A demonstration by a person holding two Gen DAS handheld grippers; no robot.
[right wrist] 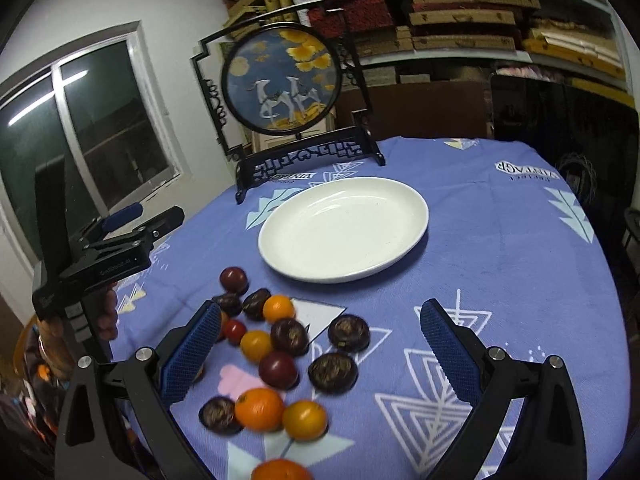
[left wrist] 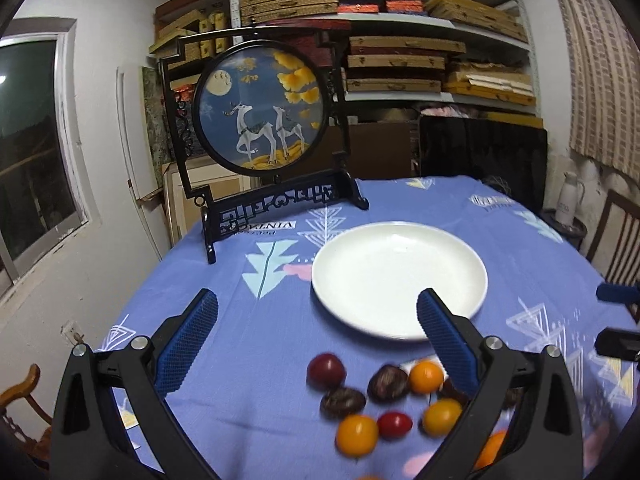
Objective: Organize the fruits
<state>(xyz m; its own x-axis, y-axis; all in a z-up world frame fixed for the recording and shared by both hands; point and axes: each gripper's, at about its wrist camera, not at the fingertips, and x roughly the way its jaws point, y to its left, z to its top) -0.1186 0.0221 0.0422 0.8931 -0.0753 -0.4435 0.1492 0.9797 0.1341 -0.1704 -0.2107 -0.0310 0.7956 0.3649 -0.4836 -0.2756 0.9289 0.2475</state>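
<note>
Several small fruits lie loose on the blue tablecloth in front of an empty white plate (left wrist: pixel 400 280) (right wrist: pixel 344 228): orange ones (left wrist: pixel 357 435) (right wrist: pixel 259 409), dark red ones (left wrist: pixel 326 370) (right wrist: pixel 278 369) and dark brown ones (left wrist: pixel 343 402) (right wrist: pixel 333 372). My left gripper (left wrist: pixel 318 334) hovers open above the cluster, its fingers empty. My right gripper (right wrist: pixel 320 344) is also open and empty, hanging over the fruits nearer the table's front. In the right wrist view the left gripper (right wrist: pixel 132 220) shows at the left, held by a hand. The right gripper's tips (left wrist: pixel 618 314) show at the right edge of the left wrist view.
A black-framed round deer picture (left wrist: pixel 262 110) (right wrist: pixel 282 80) stands upright on the table behind the plate. Shelves stacked with flat boxes (left wrist: pixel 400 40) fill the back wall. A window (right wrist: pixel 92 132) is on the left, wooden chairs (left wrist: pixel 616 240) beside the table.
</note>
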